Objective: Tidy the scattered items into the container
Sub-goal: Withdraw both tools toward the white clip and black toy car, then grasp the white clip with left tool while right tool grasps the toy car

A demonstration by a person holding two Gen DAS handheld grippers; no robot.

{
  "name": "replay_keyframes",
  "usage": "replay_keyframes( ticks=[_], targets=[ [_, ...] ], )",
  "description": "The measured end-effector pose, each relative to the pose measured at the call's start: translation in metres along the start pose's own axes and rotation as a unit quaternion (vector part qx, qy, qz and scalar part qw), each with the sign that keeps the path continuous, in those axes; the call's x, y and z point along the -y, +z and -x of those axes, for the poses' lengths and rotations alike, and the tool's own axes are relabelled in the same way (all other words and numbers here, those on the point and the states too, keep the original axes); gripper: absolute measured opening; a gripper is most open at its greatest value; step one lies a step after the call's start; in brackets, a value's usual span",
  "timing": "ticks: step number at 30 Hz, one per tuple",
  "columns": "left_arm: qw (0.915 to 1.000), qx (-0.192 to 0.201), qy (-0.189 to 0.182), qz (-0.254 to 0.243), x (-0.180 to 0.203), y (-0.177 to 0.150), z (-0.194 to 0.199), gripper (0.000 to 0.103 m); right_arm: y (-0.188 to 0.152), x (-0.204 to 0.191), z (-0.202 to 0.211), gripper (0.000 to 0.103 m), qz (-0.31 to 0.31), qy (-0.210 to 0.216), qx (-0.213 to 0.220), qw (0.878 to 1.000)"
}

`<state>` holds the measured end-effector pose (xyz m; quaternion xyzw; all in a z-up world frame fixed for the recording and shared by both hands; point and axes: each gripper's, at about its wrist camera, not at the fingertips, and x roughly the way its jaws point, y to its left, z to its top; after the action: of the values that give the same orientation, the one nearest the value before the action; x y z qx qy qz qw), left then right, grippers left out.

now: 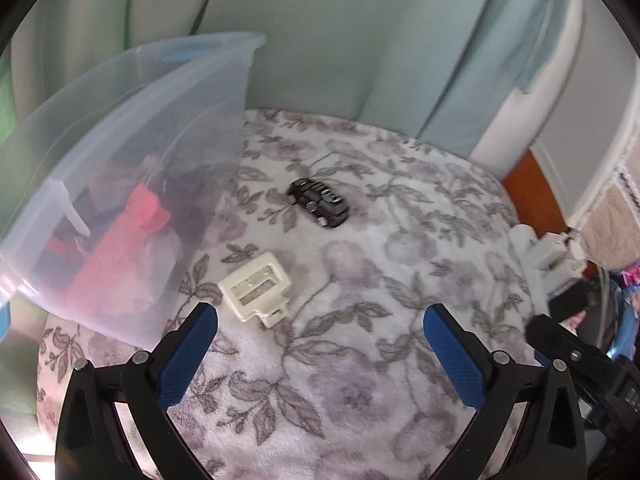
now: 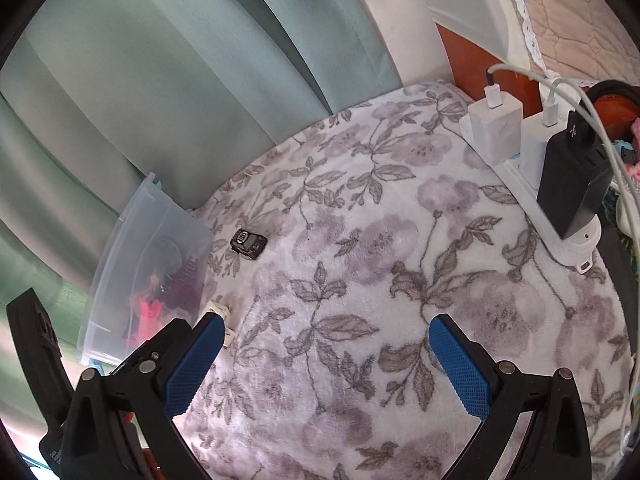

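Both claws hang wide open and empty, the left claw [image 1: 320,356] and the right claw [image 2: 326,364]. On the floral blanket [image 1: 360,360], the cream plastic piece [image 1: 256,290] lies at the left claw's eleven o'clock, just beside the clear container [image 1: 132,152]; the dark toy car [image 1: 319,201] sits farther off, near twelve. The left claw should probably straddle the cream piece's narrow sides and press lightly into the plush.

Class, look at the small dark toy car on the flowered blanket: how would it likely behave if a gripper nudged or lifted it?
The toy car sits on wheels, so a nudge would probably roll it, though the plush blanket may slow it. It looks rigid and small, so likely light and easy to pinch.
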<state>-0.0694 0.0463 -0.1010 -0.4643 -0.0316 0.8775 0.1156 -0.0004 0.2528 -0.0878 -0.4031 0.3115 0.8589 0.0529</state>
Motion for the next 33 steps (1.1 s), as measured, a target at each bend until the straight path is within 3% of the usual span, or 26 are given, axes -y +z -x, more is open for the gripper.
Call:
replay_keyframes(
  ticks=[5, 10, 14, 25, 33],
  targets=[
    [0.9966, -0.025, 0.058, 0.053, -0.015, 0.000, -0.025, 0.103, -0.001, 0.004, -0.014, 0.103, 0.004, 0.014, -0.013, 1.000],
    [0.9938, -0.011, 0.102, 0.043, -0.010, 0.000, -0.037, 0.103, -0.001, -0.007, -0.029, 0.103, 0.051, 0.020, -0.027, 0.998],
    [0.9879, -0.001, 0.128, 0.087, -0.017, 0.004, -0.045, 0.102, 0.004, -0.020, -0.041, 0.103, 0.099, 0.034, -0.038, 0.994],
    [0.9733, 0.001, 0.163, 0.162, -0.033, 0.010, -0.068, 0.102, 0.049, -0.045, -0.100, 0.103, 0.188, 0.038, -0.047, 0.980],
    [0.9684, -0.011, 0.164, 0.188, -0.044, 0.008, -0.079, 0.098, 0.062, -0.076, -0.149, 0.103, 0.263, 0.062, -0.077, 0.960]
  ],
)
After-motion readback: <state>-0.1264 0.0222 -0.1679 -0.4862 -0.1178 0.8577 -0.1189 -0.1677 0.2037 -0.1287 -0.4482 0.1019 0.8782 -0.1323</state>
